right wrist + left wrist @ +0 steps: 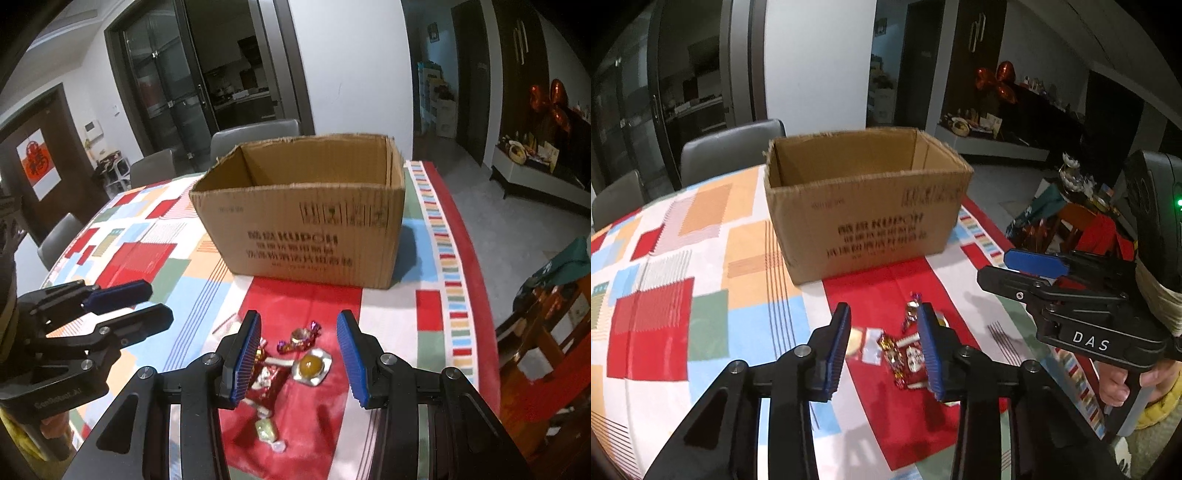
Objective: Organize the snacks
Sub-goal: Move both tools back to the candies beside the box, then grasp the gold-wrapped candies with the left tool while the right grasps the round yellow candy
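Note:
A small pile of wrapped snacks (905, 354) lies on the red patch of the tablecloth, in front of an open-topped cardboard box (864, 221). My left gripper (884, 314) hovers over the pile with its blue pads apart and touching nothing. In the right wrist view I make out a red packet (267, 384), a yellow jelly cup (312, 365), a purple-wrapped candy (301, 338) and a green candy (266, 430). My right gripper (298, 317) stands open above them, holding nothing. Each gripper shows in the other's view: right gripper (1004, 266), left gripper (147, 302). The box (306, 229) shows bare inner walls.
A patchwork tablecloth (155, 258) covers the table. Grey chairs (255, 136) stand behind the box. The table's right edge (476, 280) is close, with a wooden chair draped in cloth (554, 295) beyond it. A hand (1115, 384) holds the right gripper's handle.

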Demonstrator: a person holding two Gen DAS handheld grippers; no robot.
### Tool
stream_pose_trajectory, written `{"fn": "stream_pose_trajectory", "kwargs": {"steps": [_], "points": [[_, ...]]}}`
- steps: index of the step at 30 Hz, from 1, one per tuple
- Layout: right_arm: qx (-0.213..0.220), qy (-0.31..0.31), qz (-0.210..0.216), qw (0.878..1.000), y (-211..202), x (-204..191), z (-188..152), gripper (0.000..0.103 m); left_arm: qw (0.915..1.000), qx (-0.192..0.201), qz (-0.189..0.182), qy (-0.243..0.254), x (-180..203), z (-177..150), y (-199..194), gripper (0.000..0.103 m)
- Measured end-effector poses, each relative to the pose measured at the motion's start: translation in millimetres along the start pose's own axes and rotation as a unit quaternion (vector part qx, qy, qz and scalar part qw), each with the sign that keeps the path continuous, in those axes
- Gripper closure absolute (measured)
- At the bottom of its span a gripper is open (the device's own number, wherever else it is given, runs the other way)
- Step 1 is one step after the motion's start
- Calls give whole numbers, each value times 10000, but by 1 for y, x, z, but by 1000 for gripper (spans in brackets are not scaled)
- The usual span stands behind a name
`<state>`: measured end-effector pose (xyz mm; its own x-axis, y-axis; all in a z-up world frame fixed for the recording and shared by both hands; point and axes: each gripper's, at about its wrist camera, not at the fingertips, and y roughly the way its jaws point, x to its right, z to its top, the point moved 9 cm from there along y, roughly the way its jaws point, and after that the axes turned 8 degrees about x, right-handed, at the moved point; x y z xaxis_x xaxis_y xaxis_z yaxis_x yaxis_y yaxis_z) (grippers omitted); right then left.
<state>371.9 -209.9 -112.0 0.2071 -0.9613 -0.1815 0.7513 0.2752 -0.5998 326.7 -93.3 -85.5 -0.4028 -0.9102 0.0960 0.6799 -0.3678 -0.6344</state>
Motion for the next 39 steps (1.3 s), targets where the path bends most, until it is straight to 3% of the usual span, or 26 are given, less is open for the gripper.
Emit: {"fn": "stream_pose_trajectory", "kwargs": {"steps": [18, 39], "points": [[-351, -131, 44, 9993, 31, 6, -59, 60, 9981, -538, -256, -138, 9, -64, 37, 77], [-643, -92, 29, 9979, 65, 12, -78, 65, 9939, -885, -436, -502, 6, -83, 76, 81]]}}
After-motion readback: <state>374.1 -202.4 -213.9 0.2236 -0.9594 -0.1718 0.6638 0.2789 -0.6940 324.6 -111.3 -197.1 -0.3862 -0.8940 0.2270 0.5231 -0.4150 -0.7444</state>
